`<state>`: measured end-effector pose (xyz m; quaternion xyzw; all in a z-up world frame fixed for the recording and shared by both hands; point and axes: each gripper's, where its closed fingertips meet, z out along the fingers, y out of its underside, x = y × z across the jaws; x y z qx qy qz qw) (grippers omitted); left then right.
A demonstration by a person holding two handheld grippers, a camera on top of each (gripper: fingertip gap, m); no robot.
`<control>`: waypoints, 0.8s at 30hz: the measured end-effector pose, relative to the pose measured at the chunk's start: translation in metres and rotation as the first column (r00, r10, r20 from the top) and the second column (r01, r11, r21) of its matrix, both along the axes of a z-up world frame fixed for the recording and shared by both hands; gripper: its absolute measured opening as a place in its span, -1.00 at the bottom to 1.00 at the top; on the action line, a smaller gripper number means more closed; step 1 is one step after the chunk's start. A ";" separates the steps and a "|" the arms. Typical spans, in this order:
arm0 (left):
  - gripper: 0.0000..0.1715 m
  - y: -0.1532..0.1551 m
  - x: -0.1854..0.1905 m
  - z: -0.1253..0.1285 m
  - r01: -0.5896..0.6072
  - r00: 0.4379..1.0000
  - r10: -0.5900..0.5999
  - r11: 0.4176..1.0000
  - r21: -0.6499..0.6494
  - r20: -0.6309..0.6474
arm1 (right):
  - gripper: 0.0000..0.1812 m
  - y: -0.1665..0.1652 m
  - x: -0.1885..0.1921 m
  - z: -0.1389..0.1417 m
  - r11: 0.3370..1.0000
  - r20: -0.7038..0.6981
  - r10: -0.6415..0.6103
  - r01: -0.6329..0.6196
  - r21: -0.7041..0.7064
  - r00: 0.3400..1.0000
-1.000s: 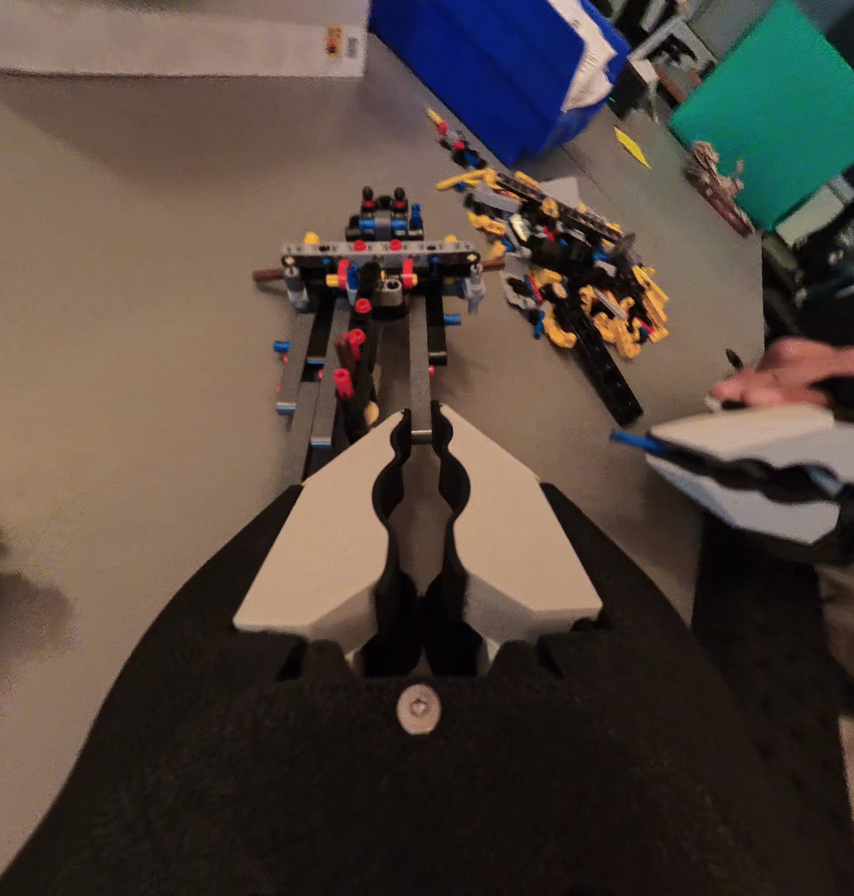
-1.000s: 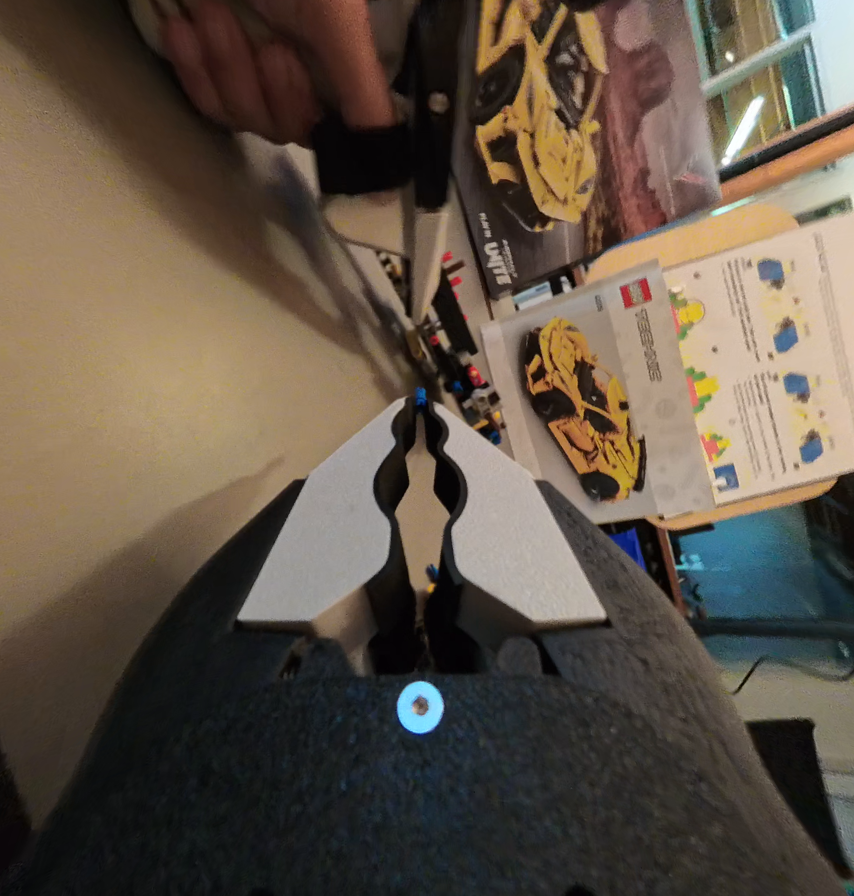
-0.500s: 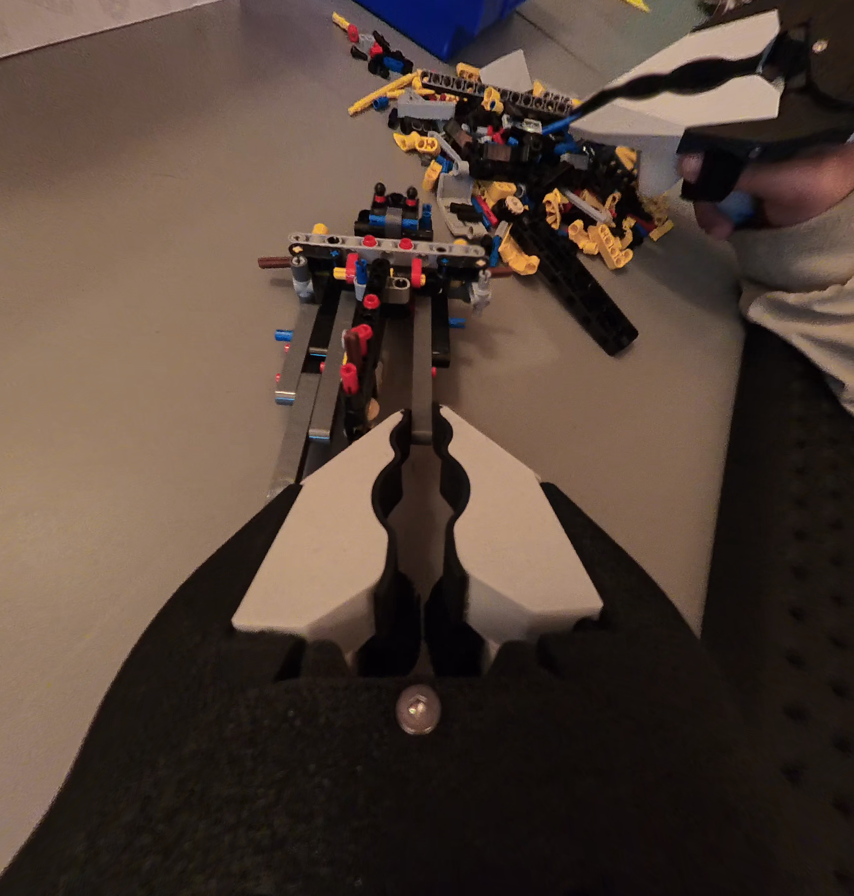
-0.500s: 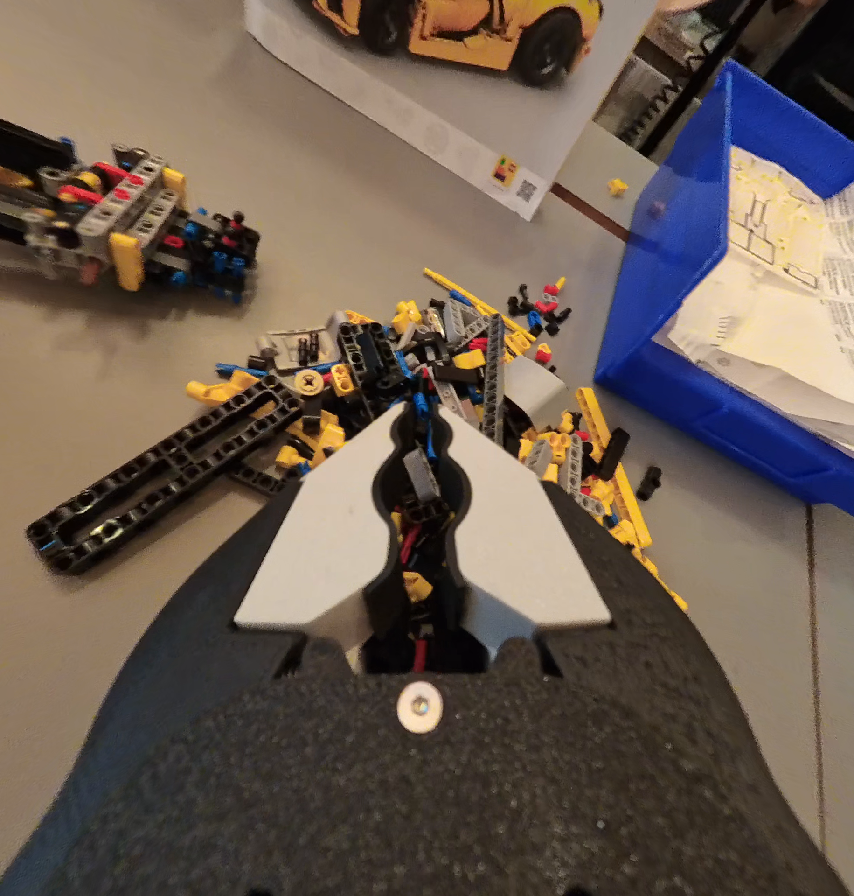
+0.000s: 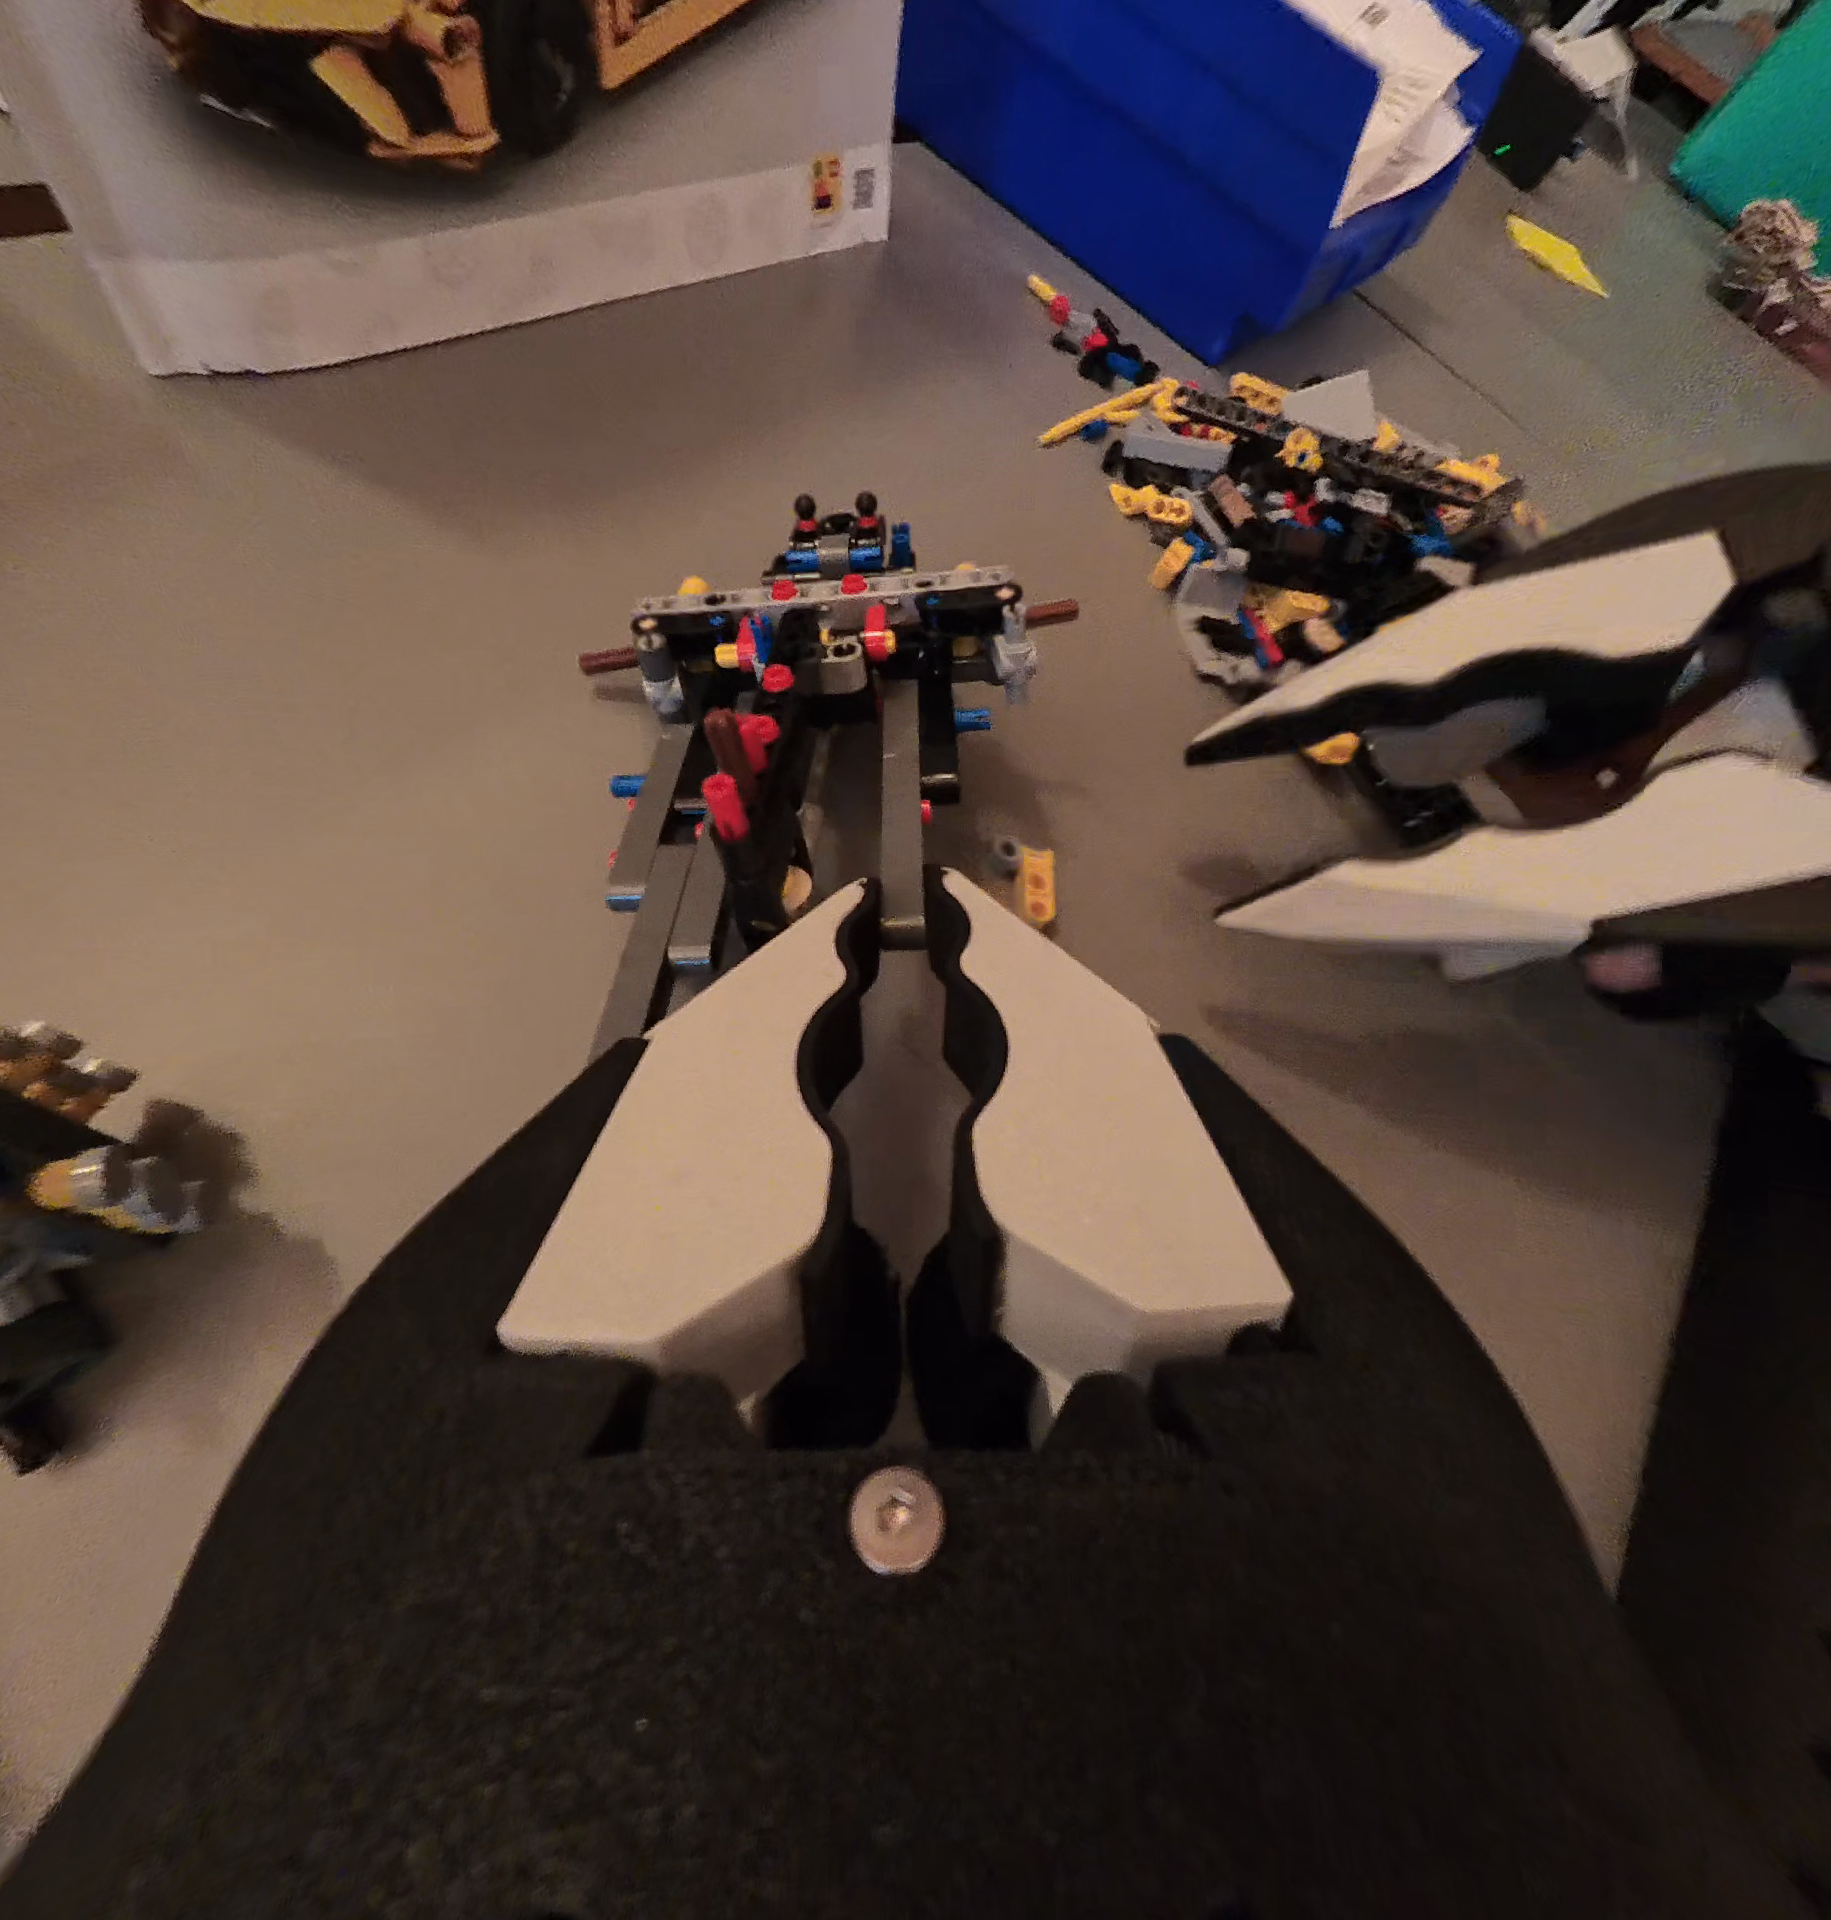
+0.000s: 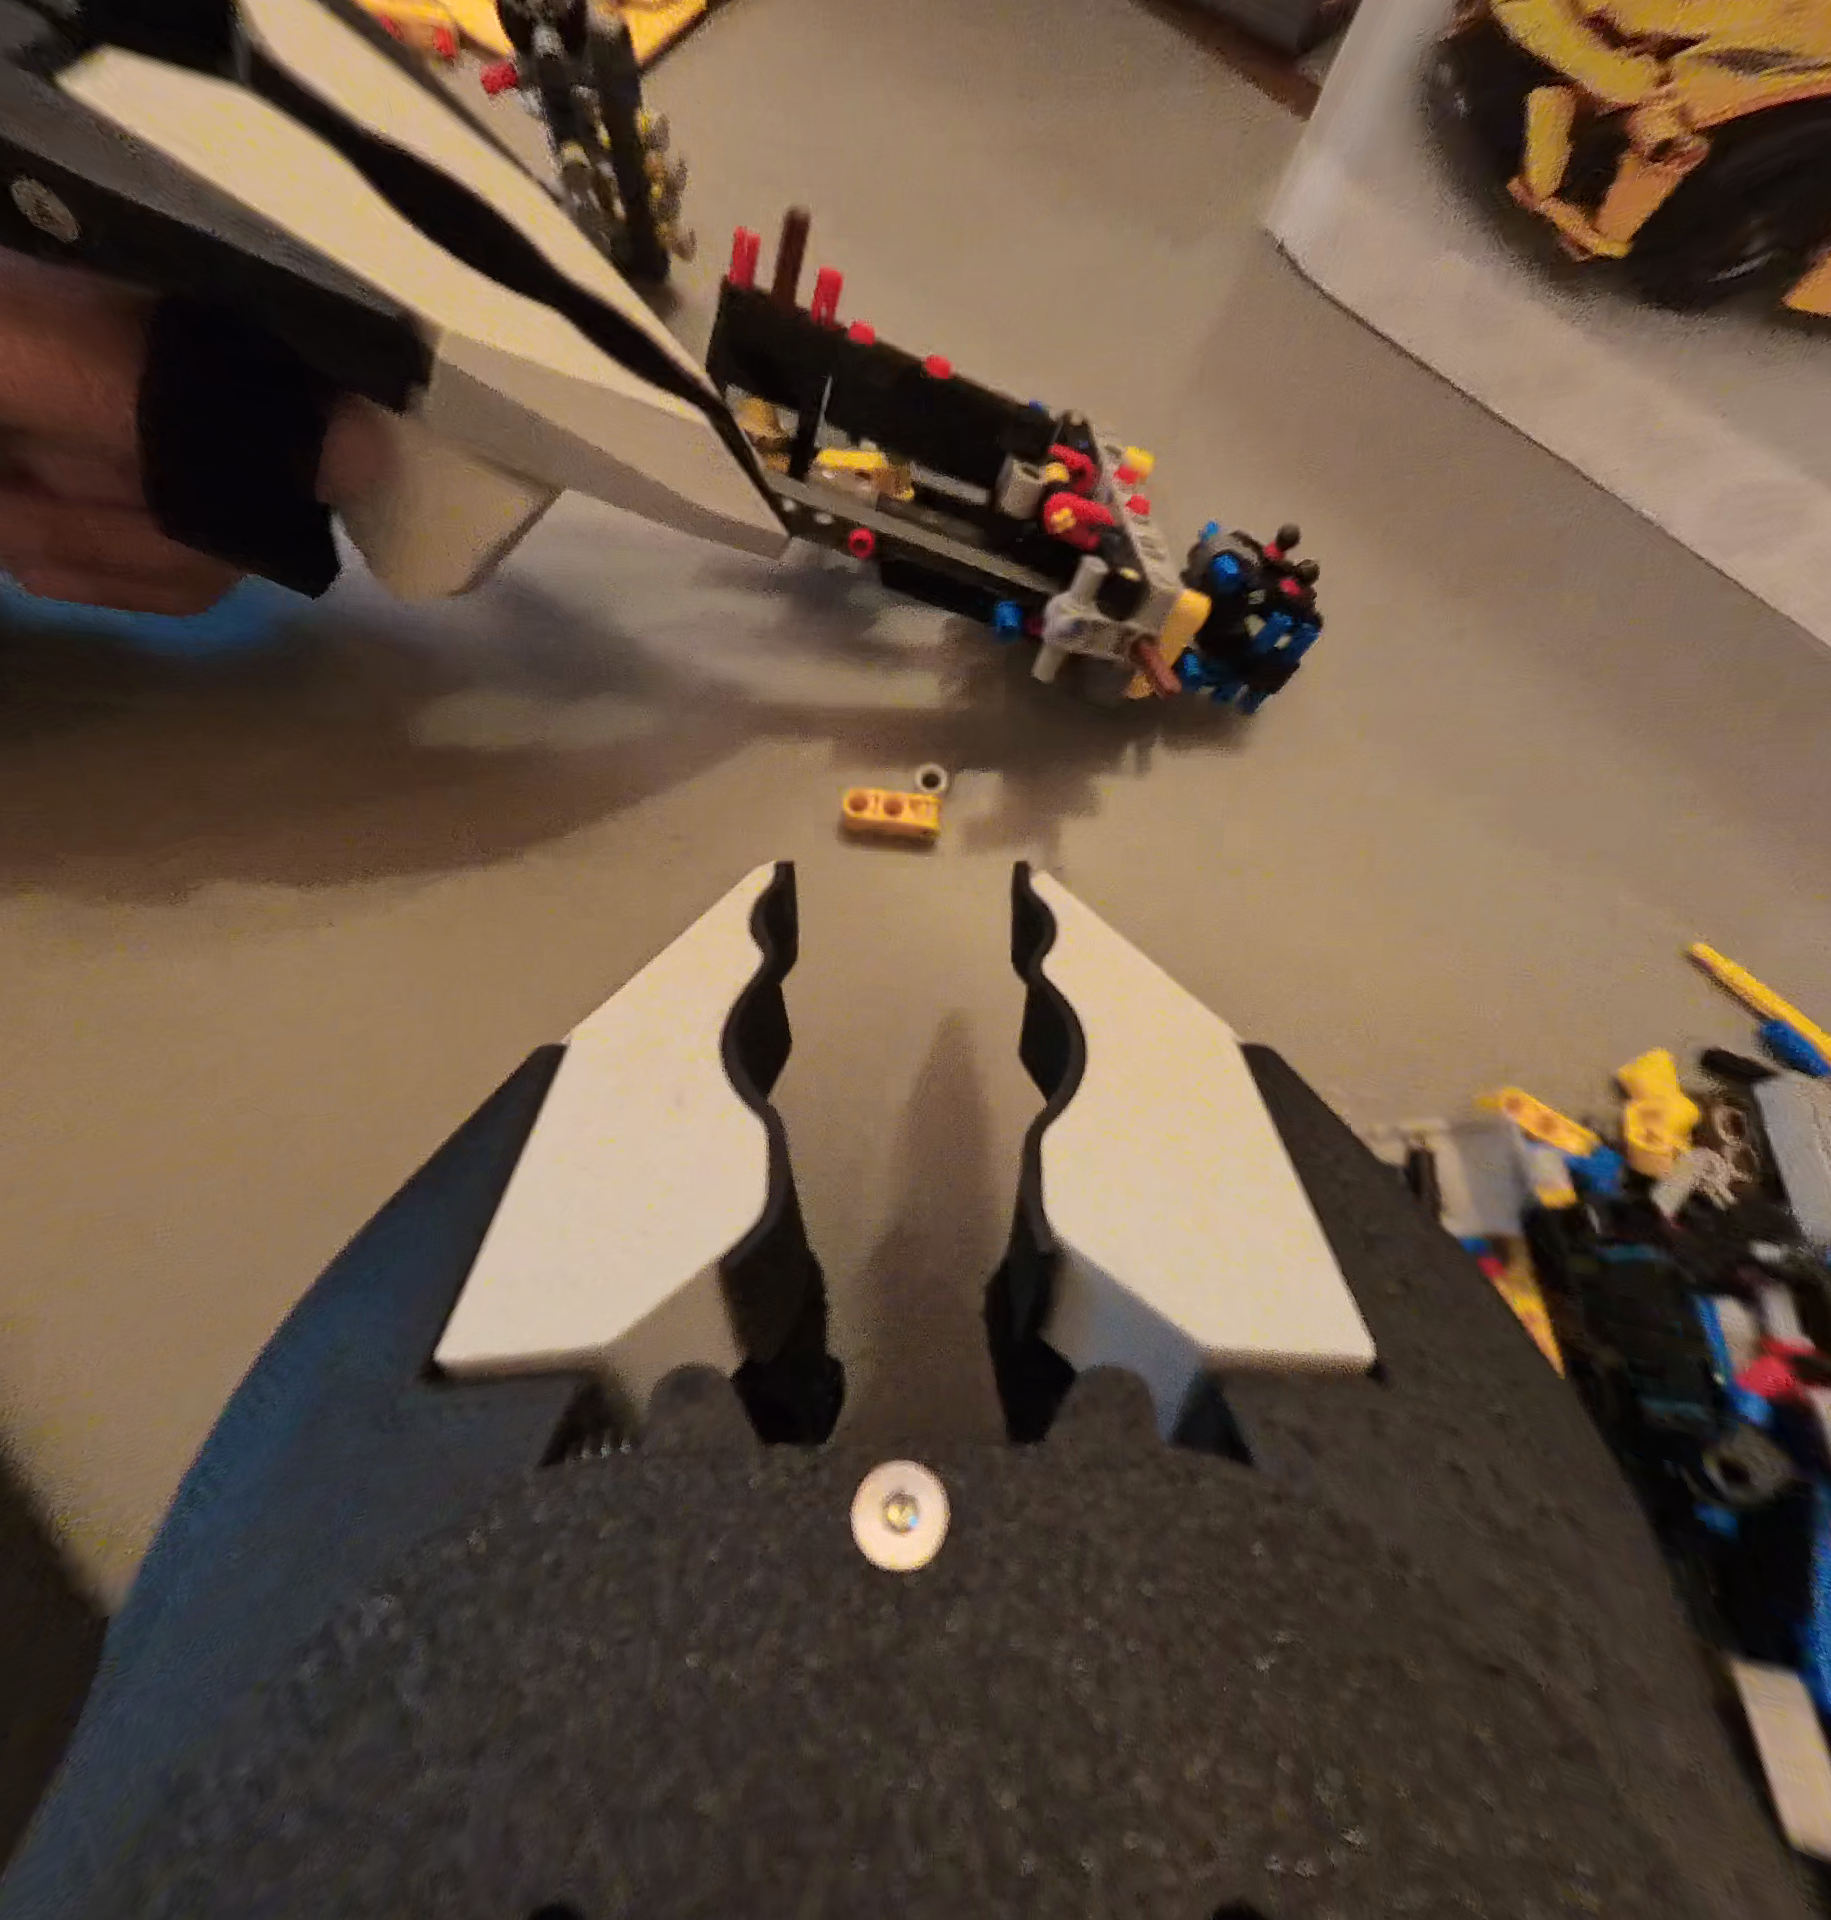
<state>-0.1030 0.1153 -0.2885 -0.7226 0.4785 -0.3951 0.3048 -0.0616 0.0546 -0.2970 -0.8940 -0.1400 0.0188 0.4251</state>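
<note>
The long half-built chassis of black, grey, red and blue plastic building beams (image 5: 817, 686) lies mid-bench, its cross-beam end pointing toward the far edge. It looks light and stiff but likely to shed pins if twisted, so its long side beams seem the safest hold. The left gripper (image 5: 898, 894) has its jaws pinching the near end of one grey beam. The right gripper (image 6: 898, 868), jaws spread and empty, hovers just short of a small yellow two-hole connector (image 6: 890, 812) and tiny grey ring (image 6: 931, 777) beside the chassis, with the heap of loose yellow and black parts (image 5: 1306, 530) nearer the right edge
</note>
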 end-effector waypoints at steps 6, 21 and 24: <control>-0.90 0.005 -0.008 -0.024 -0.031 0.993 0.026 0.999 -0.043 -0.119 | -0.51 0.024 -0.011 -0.029 0.994 0.039 -0.048 0.051 -0.094 0.998; -0.65 -0.030 -0.016 0.039 0.264 0.960 -0.195 0.870 -0.417 0.200 | -0.76 0.016 -0.061 0.050 0.844 0.409 0.206 -0.373 0.385 0.889; -0.83 -0.041 -0.016 0.049 0.347 0.931 -0.250 0.832 -0.433 0.266 | -0.76 0.012 -0.060 0.060 0.824 0.391 0.211 -0.378 0.421 0.896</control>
